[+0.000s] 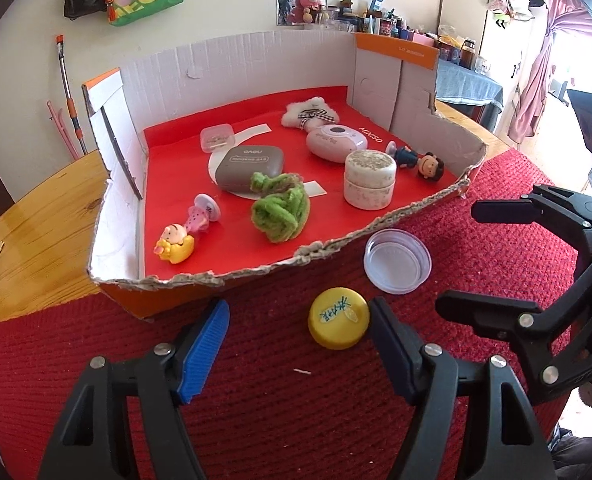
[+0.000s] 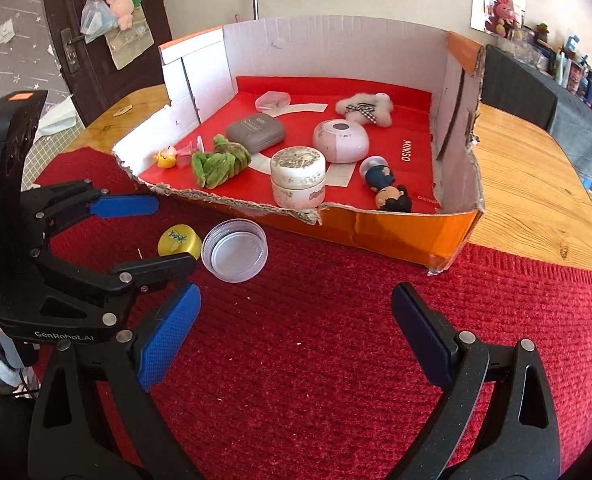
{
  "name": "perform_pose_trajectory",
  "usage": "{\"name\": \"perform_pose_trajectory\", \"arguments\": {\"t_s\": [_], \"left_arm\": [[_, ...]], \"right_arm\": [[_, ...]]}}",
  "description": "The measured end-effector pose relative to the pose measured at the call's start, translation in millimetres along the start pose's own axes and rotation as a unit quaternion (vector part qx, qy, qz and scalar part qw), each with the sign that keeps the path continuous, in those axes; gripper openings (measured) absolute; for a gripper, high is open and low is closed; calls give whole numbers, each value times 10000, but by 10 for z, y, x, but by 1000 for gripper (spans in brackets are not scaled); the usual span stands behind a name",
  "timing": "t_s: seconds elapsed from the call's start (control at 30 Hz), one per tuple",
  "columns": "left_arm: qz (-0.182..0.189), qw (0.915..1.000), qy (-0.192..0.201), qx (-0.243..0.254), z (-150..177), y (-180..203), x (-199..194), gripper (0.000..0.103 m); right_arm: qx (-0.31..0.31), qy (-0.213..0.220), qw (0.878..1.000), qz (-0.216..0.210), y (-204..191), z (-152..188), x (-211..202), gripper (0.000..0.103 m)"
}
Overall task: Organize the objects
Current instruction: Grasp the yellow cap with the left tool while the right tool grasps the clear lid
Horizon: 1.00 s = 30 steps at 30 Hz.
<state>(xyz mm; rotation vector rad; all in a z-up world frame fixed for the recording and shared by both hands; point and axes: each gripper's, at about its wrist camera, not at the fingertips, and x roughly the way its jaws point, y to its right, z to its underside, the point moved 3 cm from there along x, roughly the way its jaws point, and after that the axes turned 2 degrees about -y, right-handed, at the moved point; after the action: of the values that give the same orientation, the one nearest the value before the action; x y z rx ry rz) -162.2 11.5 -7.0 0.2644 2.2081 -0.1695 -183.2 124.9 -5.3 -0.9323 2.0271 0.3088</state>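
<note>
Cardboard box [image 1: 232, 60] holds green plush [image 1: 281, 212], jar [image 1: 369, 179].

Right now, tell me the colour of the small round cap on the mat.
Yellow, with green markings; clearest in the left wrist view.

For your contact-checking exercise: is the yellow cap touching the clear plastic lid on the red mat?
Apart. The left wrist view shows a strip of red mat between the yellow cap and the clear plastic lid.

Both grippers [image 1: 300, 340] [image 2: 296, 328] agape, empty.
</note>
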Motion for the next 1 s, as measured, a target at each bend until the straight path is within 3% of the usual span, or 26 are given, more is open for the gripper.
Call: {"name": "perform_pose_trajectory", "arguments": {"t_s": [0.33, 0.57, 0.77, 0.83, 0.9, 1.0], "left_arm": [[-30, 10000, 8, -86, 85, -213, -67, 74], [124, 9999, 66, -66, 148, -237, -120, 74], [297, 9995, 68, -83, 164, -212, -106, 58], [410, 9991, 82, -109, 155, -200, -106, 42], [519, 9985, 86, -141, 160, -181, -115, 32], [574, 9981, 113, -188, 159, -163, -132, 32]], "right_arm": [[-423, -231, 9980, 408, -182, -91, 176, 97], [-446, -334, 9977, 388, -231, -158, 271, 97], [-413, -324, 9981, 315, -256, -172, 298, 97], [-358, -314, 9986, 236, -265, -174, 300, 92], [-336, -269, 9989, 172, -287, -179, 289, 83], [-263, -179, 9995, 55, -309, -193, 260, 55]]}}
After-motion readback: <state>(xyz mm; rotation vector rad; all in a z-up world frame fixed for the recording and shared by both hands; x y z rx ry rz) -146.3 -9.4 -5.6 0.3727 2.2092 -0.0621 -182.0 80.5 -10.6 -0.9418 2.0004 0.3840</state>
